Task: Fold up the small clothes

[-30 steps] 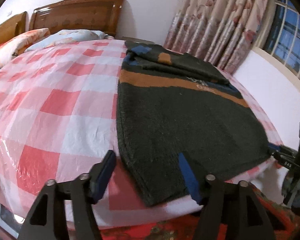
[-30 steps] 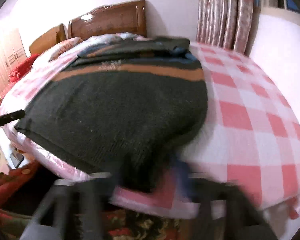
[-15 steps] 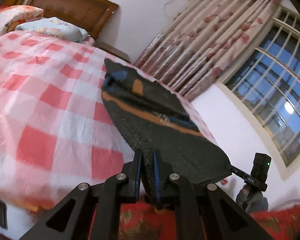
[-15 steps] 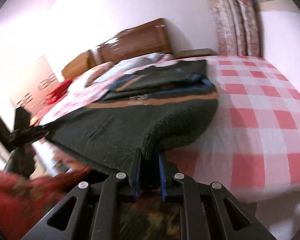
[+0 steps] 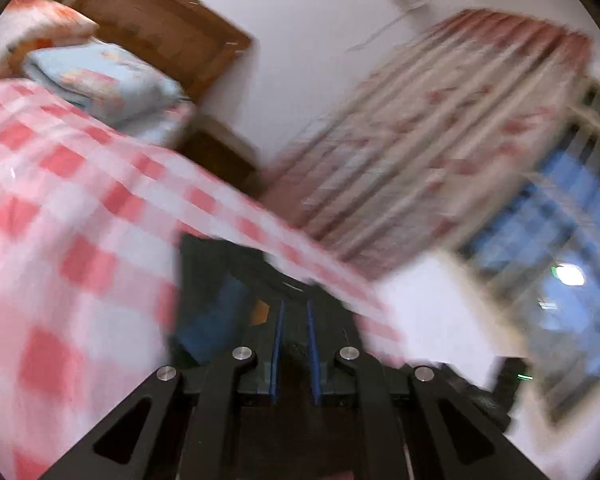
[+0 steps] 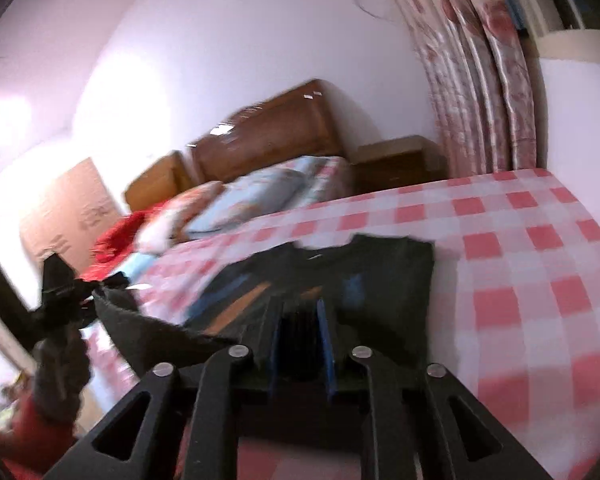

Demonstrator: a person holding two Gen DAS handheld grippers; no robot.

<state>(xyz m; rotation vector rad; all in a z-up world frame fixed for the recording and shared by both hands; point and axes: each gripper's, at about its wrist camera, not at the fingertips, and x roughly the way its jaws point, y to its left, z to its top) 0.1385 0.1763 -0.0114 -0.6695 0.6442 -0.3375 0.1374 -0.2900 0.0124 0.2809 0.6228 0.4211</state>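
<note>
A dark knitted sweater (image 6: 384,280) with orange and blue stripes lies on the pink checked bed sheet (image 6: 520,264). Its lower hem is lifted off the bed and stretched between my two grippers. My right gripper (image 6: 300,308) is shut on one hem corner, and the ribbed knit bunches between its blue pads. In the right wrist view my left gripper (image 6: 76,292) pinches the opposite corner at the left. From the left wrist, my left gripper (image 5: 294,310) is shut with dark fabric between its pads, and the sweater (image 5: 208,280) shows blurred ahead.
A wooden headboard (image 6: 276,128) and pillows (image 6: 256,196) stand at the far end of the bed, with a nightstand (image 6: 396,160) beside them. Floral curtains (image 5: 420,128) and a barred window (image 5: 572,240) are on the right. A red-sleeved arm (image 6: 32,416) holds the left gripper.
Both grippers closed on the hem at the bed's near edge. They have since risen and carried it forward over the sweater toward the headboard.
</note>
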